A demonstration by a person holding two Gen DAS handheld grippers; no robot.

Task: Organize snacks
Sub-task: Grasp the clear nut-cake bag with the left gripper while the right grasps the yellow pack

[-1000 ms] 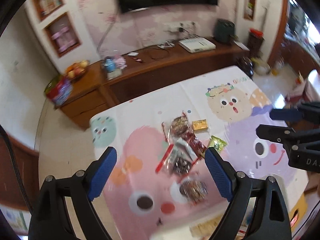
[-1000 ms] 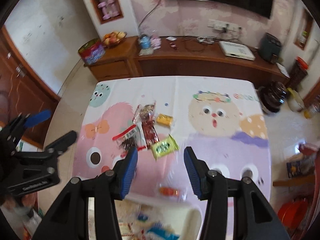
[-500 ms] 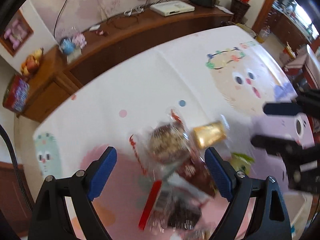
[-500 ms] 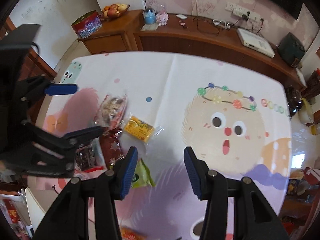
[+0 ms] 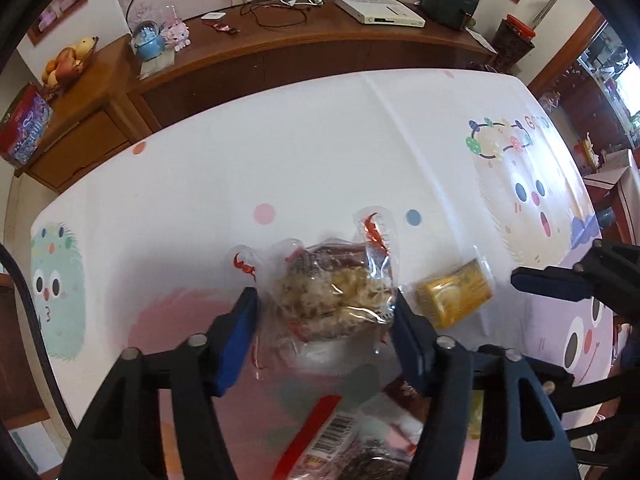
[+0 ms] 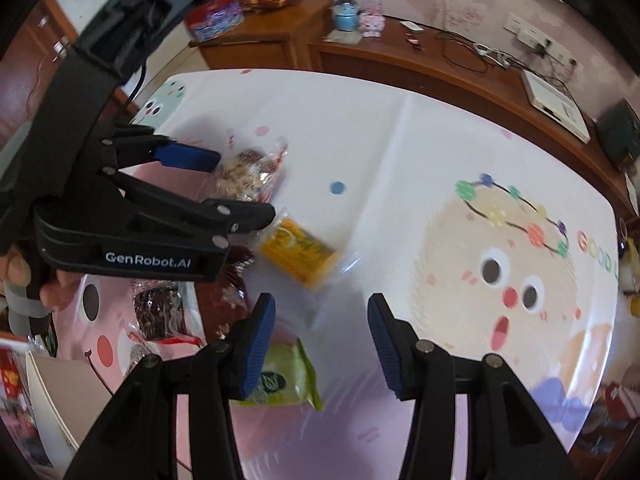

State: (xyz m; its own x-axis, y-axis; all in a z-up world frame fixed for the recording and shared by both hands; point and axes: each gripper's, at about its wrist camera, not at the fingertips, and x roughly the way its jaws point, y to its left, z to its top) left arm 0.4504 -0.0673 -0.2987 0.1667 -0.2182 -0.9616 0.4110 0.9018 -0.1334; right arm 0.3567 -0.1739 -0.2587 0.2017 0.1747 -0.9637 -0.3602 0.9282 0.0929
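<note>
Closing in from both sides, the left gripper point(image 5: 325, 316) has its blue pads against a clear snack bag point(image 5: 332, 292) between its jaws; a yellow packet point(image 5: 454, 294) lies just right of them. From the right wrist, the right gripper point(image 6: 322, 340) stands open over bare tablecloth point(image 6: 400, 152); the yellow packet lies just beyond its jaws, a green packet point(image 6: 286, 376) by the left one.

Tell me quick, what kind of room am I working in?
Most likely a home living or dining room: a table under a cartoon tablecloth, a wooden sideboard with a fruit bowl, and floral wallpaper.

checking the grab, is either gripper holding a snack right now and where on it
Left gripper fingers have just been closing onto the clear snack bag, across its sides. Right gripper holds nothing.
</note>
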